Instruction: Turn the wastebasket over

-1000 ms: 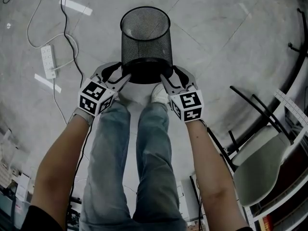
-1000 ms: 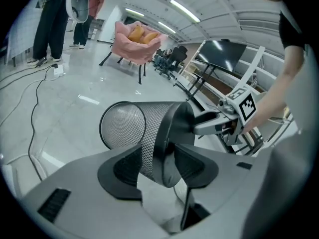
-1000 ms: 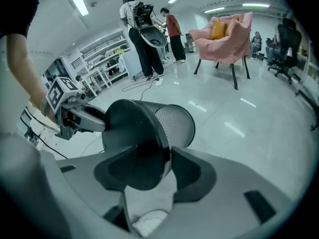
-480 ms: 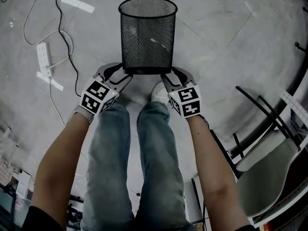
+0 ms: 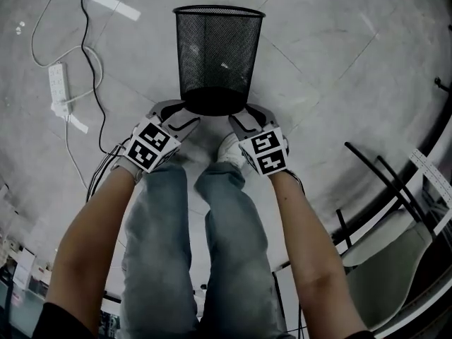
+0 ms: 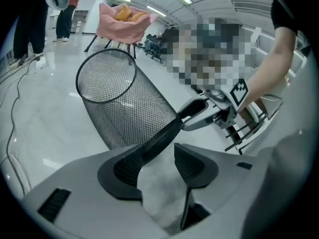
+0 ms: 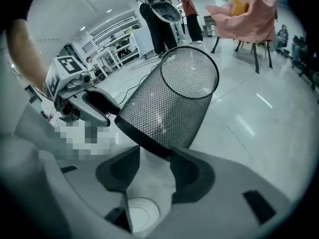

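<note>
The black wire-mesh wastebasket [image 5: 215,55] stands upright, mouth up, in front of my feet. My left gripper [image 5: 185,113] is at the left of its solid base and my right gripper [image 5: 240,115] at the right. In the left gripper view the base rim of the wastebasket [image 6: 124,108] crosses between the tips of the left gripper [image 6: 162,148], which grips it. In the right gripper view the rim of the wastebasket [image 7: 174,98] lies across the tips of the right gripper [image 7: 155,153]; its jaws have just been closing on it. Whether the base touches the floor I cannot tell.
A white power strip [image 5: 56,83] with cables lies on the floor at the left. A chair [image 5: 395,260] and a black curved rail stand at the right. My legs and a white shoe [image 5: 229,147] are just behind the grippers. People stand farther off [image 7: 159,14].
The wastebasket has come down and swung from tilted toward me to upright, so its inside no longer shows. Both grippers have gone down with it at its base.
</note>
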The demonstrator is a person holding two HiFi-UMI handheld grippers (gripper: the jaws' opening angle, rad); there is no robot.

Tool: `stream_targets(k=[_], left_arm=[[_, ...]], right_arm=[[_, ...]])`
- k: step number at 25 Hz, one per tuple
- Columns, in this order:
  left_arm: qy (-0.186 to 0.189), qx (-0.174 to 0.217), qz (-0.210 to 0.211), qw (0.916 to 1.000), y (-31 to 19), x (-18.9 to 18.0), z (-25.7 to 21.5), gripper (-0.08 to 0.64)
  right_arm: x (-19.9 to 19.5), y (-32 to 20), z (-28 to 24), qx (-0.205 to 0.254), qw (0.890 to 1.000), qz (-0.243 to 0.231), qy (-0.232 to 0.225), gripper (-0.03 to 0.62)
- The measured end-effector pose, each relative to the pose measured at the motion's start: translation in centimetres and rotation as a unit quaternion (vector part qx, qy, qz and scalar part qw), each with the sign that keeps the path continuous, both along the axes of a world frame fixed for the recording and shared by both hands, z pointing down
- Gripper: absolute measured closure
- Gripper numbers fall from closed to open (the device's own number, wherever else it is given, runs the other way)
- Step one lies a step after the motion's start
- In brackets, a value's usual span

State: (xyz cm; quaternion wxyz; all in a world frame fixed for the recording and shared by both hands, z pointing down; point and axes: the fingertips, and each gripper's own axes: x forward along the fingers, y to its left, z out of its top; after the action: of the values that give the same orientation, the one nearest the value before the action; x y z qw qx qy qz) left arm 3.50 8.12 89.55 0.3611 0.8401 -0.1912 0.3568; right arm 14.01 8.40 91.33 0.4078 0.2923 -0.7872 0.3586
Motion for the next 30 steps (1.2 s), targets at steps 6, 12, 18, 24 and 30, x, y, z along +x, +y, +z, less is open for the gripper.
stream_targets(k=[6, 12, 18, 24, 30], left_arm=[[0.002, -0.018, -0.028, 0.9994, -0.4, 0.0, 0.1, 0.362], [0.004, -0.047, -0.14, 0.989, -1.7, -2.4, -2.3, 0.362], [0.019, -0.057, -0.229, 0.9715, -1.8, -4.0, -6.9, 0.362], [0.041, -0.055, -0.266, 0.9615, 0.6, -4.3, -10.5, 0.362], [0.066, -0.046, -0.337, 0.9382, 2.3, -5.8, -11.4, 0.362]], right_arm=[[0.7, -0.3, 0.2, -0.017, 1.0, -0.005, 0.011, 0.402], [2.0, -3.4, -3.1, 0.003, 0.999, -0.034, 0.014, 0.399], [0.8, -11.4, -7.9, 0.052, 0.992, -0.116, 0.008, 0.374], [-1.6, -18.7, -10.2, 0.101, 0.971, -0.216, 0.029, 0.297], [-3.0, -22.9, -7.8, 0.088, 0.944, -0.309, 0.078, 0.228]])
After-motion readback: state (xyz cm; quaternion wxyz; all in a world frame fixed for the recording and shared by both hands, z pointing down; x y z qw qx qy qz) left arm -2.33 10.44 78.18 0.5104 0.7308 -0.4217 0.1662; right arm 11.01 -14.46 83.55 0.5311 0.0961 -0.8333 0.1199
